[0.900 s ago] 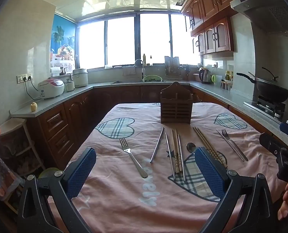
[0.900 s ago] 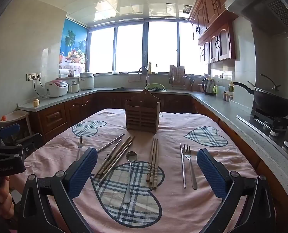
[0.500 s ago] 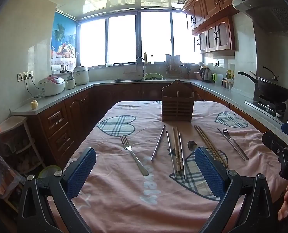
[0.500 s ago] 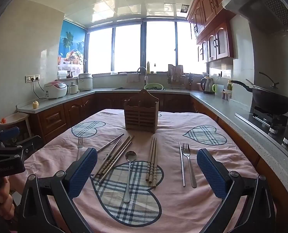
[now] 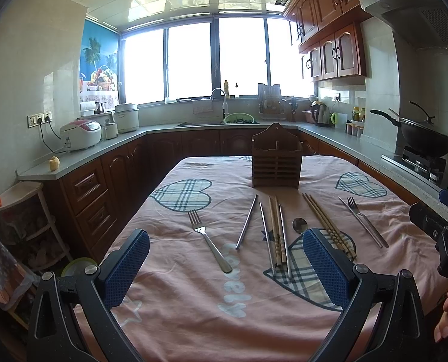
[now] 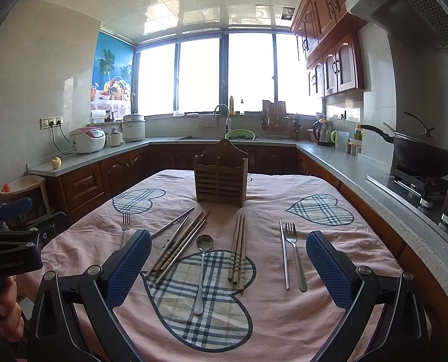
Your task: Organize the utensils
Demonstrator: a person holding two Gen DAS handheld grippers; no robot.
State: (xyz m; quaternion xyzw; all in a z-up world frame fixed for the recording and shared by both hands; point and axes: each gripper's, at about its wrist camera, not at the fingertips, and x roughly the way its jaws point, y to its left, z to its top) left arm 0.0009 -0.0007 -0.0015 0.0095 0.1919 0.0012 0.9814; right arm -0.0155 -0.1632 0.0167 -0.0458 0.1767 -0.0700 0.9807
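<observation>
A brown wooden utensil holder (image 5: pixel 275 163) (image 6: pixel 220 177) stands upright at the far middle of the pink-clothed table (image 5: pixel 193 307). In front of it lie a fork (image 5: pixel 209 239), metal and wooden chopsticks (image 5: pixel 275 232) (image 6: pixel 181 241), a spoon (image 6: pixel 202 268), more wooden chopsticks (image 6: pixel 238 252), and a fork (image 6: pixel 294 253) beside a metal chopstick. My left gripper (image 5: pixel 225 267) is open and empty above the near left table. My right gripper (image 6: pixel 228 268) is open and empty above the spoon area.
Kitchen counters run along the left, back and right. A wok (image 6: pixel 423 154) sits on the stove at right. A rice cooker (image 5: pixel 80 134) stands on the left counter. A shelf unit (image 5: pixel 18 211) stands left of the table.
Both views have shifted slightly; the table and utensils sit a little lower in the frame. Both grippers stay open and empty. No utensil has moved.
</observation>
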